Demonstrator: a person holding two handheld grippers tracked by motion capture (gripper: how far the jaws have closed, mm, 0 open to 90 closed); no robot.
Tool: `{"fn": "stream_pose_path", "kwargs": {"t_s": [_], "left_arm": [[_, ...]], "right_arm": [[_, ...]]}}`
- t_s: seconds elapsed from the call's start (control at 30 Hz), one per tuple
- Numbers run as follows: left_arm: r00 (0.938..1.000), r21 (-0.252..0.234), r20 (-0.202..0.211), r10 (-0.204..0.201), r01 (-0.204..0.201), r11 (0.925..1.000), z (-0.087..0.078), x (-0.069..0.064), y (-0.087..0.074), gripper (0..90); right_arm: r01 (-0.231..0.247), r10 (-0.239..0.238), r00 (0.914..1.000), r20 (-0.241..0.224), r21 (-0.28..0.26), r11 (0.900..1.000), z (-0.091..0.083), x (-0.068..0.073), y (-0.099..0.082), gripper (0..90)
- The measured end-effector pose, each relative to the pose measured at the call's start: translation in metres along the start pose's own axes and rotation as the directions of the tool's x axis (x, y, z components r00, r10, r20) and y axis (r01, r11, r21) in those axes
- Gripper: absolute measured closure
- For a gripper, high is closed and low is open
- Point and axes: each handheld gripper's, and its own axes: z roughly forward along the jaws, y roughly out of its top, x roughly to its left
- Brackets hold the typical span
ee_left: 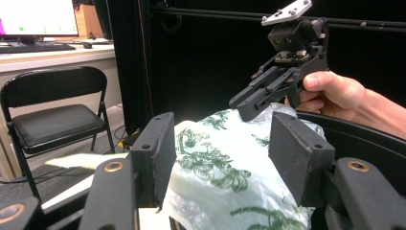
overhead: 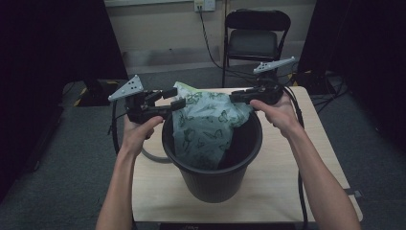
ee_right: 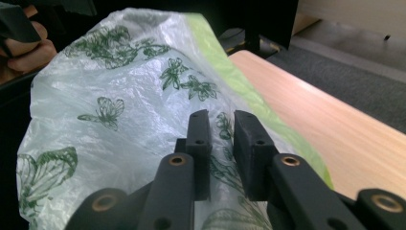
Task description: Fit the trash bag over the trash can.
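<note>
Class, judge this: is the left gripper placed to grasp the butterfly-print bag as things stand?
Probably yes: the left gripper has open jaws on either side of the bag, nothing between.

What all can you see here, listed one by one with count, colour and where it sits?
bin: one, black, on the table, between the hands
plastic bag: one, pale with green butterfly print, draped in the bin's mouth and rising above its rim
table: one, light wood, under the bin
folding chair: one, black, behind the table
wall socket: one, pale, on the back wall
monitor: one, lit, on a desk seen in the left gripper view
left tongs: one, black, open, jaws either side of the bag
right tongs: one, black, nearly closed on the bag's edge
</note>
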Motion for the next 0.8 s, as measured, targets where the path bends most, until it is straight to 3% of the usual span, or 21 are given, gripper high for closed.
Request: {"fn": "stream_pose_path", "kwargs": {"t_s": [0.1, 0.13, 0.2, 0.37, 0.43, 0.53, 0.7, 0.8], "left_arm": [[1.0000, 0.003, -0.001, 0.006, -0.006, 1.0000, 0.001, 0.000, 0.002, 42.4], [0.9999, 0.007, 0.001, 0.013, -0.013, 0.9999, 0.001, -0.001, 0.003, 42.4], [0.9998, 0.009, 0.003, 0.019, -0.019, 0.9998, 0.002, -0.002, 0.005, 42.3], [0.9991, 0.017, 0.007, 0.041, -0.041, 0.9990, 0.007, -0.004, 0.017, 41.8], [0.9980, 0.007, 0.016, 0.061, -0.061, 0.9981, 0.009, -0.008, 0.026, 40.2], [0.9963, 0.003, 0.028, 0.081, -0.081, 0.9967, 0.013, -0.013, 0.032, 36.5], [0.9917, -0.005, 0.067, 0.109, -0.109, 0.9940, 0.019, -0.020, 0.036, 34.2], [0.9909, 0.015, 0.062, 0.120, -0.121, 0.9925, 0.022, -0.022, 0.034, 44.8]], "right_arm": [[0.017, -0.016, 0.9995, 0.028, -0.035, 0.9992, -0.002, 0.006, 0.002, 82.5], [0.027, -0.025, 0.9988, 0.043, -0.049, 0.9985, -0.003, 0.007, 0.004, 90.0], [0.023, -0.021, 0.9995, 0.023, -0.086, 0.9960, -0.007, 0.010, 0.008, 90.0], [0.049, -0.050, 0.9987, -0.006, -0.118, 0.9918, -0.014, 0.024, 0.019, 90.0], [0.063, -0.072, 0.9961, -0.051, -0.165, 0.9843, -0.018, 0.041, 0.031, 90.0], [0.083, -0.101, 0.9916, -0.080, -0.203, 0.9757, -0.020, 0.057, 0.042, 90.0], [0.122, -0.151, 0.9832, -0.102, -0.249, 0.9607, -0.014, 0.083, 0.058, 90.0], [0.115, -0.150, 0.9813, -0.120, -0.257, 0.9594, -0.011, 0.087, 0.062, 90.0]]}}
